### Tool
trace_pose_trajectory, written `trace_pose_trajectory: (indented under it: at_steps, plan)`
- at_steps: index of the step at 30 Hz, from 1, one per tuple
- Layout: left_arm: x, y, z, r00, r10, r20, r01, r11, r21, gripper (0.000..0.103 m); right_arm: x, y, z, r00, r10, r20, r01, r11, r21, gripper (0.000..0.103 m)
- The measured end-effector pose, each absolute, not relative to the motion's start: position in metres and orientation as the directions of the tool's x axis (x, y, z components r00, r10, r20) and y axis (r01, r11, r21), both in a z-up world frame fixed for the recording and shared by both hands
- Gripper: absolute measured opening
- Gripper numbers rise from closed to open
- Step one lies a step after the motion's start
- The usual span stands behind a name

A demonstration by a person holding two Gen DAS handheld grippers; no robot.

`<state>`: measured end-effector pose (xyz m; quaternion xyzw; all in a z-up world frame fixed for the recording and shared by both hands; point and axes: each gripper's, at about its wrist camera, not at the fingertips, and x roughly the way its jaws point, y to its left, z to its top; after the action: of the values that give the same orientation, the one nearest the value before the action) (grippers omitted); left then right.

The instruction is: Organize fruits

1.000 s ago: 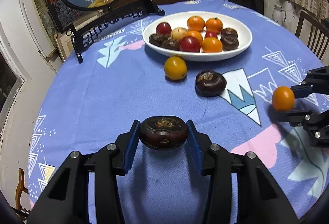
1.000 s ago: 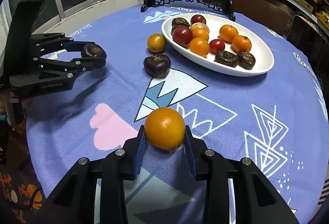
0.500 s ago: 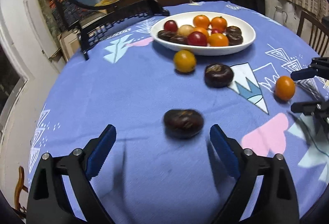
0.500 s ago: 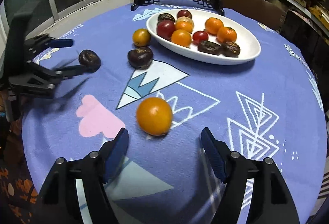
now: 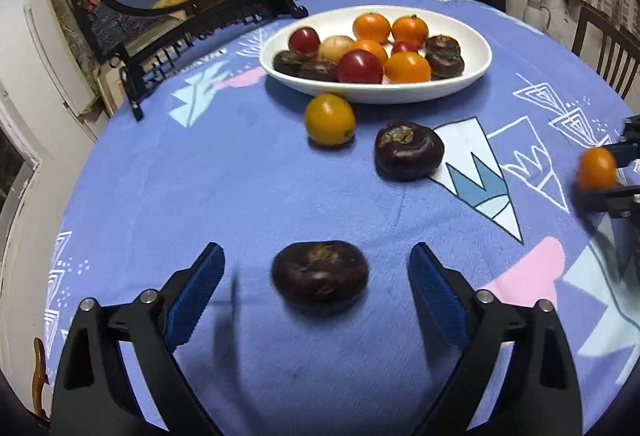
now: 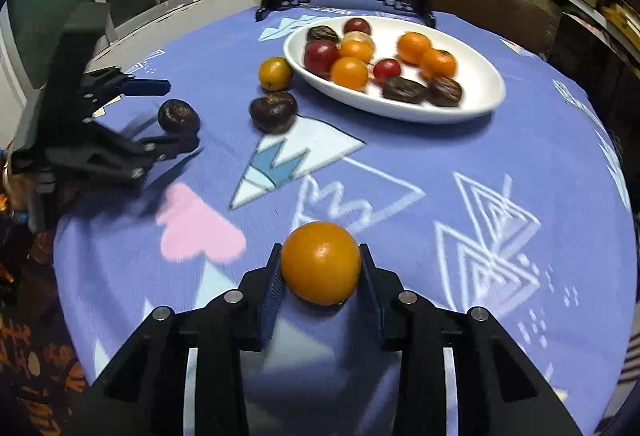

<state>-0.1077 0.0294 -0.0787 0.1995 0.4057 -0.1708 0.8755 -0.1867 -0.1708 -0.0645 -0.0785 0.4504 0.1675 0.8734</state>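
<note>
Two tools work over a round desk (image 5: 240, 172) covered in blue cloth. The left tool (image 5: 316, 272) is spread wide around a dark chestnut-like fruit (image 5: 320, 277) lying on the cloth, not touching it. The right tool (image 6: 320, 268) is clamped on an orange fruit (image 6: 321, 262). Farther off, a white bowl (image 6: 480, 84) holds mixed fruits; a yellow fruit (image 5: 330, 119) and another dark fruit (image 5: 409, 150) lie just near it.
</note>
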Motion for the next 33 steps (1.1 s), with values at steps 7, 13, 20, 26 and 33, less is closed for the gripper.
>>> trace_pose_trajectory:
  at_steps: [7,13,20,26,33]
  plan:
    - [-0.111,0.031,-0.061,0.611,-0.175,-0.772,0.463,0.870,0.169,0.044,-0.186,-0.166,-0.049,0.575,0.263,-0.775,-0.389,0.921,0.025,0.036]
    - [-0.119,0.019,-0.030,0.673,-0.180,-0.717,0.461,0.861,0.217,0.044,-0.170,-0.143,-0.044,0.572,0.310,-0.760,-0.439,0.898,0.037,0.036]
    - [-0.105,0.019,-0.063,0.614,-0.124,-0.779,0.448,0.868,0.216,0.044,-0.149,-0.148,-0.068,0.554,0.238,-0.798,-0.374,0.927,0.016,0.037]
    - [-0.105,0.041,-0.058,0.676,-0.097,-0.730,0.388,0.890,0.241,0.090,-0.154,-0.180,-0.066,0.591,0.172,-0.788,-0.261,0.965,0.015,0.082]
    - [-0.107,0.085,-0.042,0.691,-0.096,-0.717,0.338,0.919,0.203,0.097,-0.176,-0.188,-0.060,0.635,0.153,-0.758,-0.317,0.945,-0.075,0.086]
